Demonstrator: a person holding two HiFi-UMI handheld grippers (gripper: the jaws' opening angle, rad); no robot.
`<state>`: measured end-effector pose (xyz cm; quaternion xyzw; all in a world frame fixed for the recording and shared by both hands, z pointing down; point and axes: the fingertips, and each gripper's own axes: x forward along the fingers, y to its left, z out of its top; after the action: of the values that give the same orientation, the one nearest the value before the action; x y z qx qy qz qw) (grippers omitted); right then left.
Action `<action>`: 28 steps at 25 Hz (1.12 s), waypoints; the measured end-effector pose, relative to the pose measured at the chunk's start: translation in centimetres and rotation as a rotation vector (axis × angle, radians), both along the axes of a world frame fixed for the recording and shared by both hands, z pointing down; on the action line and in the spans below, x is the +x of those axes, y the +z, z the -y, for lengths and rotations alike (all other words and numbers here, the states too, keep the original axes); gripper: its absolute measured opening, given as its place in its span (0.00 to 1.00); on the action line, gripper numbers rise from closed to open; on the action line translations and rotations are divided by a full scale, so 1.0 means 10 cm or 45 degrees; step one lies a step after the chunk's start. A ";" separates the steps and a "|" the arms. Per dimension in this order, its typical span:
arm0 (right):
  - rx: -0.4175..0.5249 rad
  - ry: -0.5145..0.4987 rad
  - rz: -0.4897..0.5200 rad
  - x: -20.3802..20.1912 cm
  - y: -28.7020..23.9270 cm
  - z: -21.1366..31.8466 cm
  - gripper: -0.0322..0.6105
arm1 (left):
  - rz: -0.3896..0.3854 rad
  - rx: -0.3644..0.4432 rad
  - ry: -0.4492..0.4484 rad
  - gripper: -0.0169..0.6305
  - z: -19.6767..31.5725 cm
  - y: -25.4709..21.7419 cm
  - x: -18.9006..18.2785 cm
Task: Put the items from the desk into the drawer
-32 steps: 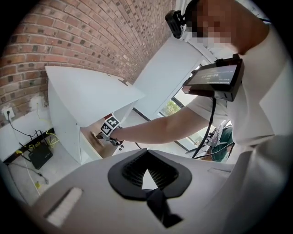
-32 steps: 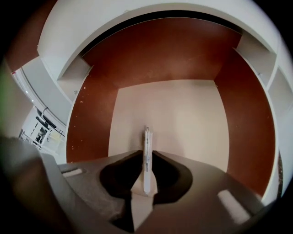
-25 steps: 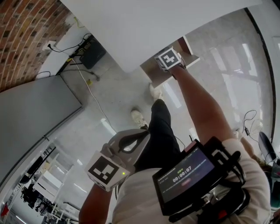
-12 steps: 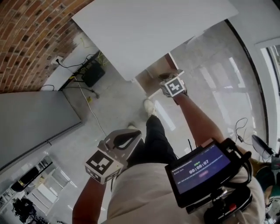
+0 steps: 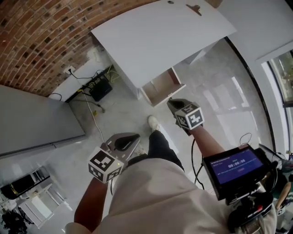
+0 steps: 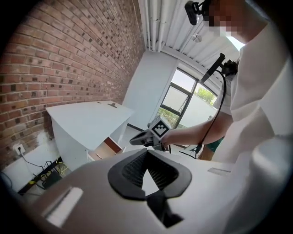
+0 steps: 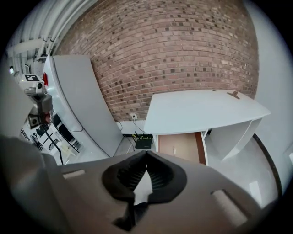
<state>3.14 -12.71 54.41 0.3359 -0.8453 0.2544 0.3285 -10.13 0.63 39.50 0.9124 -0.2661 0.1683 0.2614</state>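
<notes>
While the drawer [image 5: 161, 86] stands open under the desk [image 5: 151, 36], its brown floor looks nearly bare, so the task is judged barely begun.
Small brown item [image 5: 194, 8]: on the desk, far corner, one o'clock in the head view; not yet collected.
Left claw [image 6: 146, 153]: clenched, empty; seven o'clock, well apart from the desk.
Right claw [image 7: 146, 156]: clenched, empty; drawer near, at its twelve o'clock.
Clearance: open floor [image 5: 114, 114] before the desk; the drawer rim and desk edge alone bound the reach.
</notes>
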 end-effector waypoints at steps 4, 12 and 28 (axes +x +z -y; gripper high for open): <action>0.091 -0.053 0.046 -0.22 -0.54 -0.33 0.05 | -0.028 0.029 -0.035 0.04 -0.12 -0.09 -0.11; 0.258 -0.221 0.085 -0.68 -1.28 -0.93 0.05 | -0.028 0.071 -0.030 0.04 -0.39 -0.22 -0.23; 0.357 -0.331 0.100 -0.94 -1.53 -1.47 0.05 | -0.020 0.076 -0.051 0.04 -0.72 -0.13 -0.32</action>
<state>-6.30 1.97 39.14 0.2561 -0.9210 0.1024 0.2751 -13.32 7.80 38.25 0.9156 -0.2870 0.1478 0.2396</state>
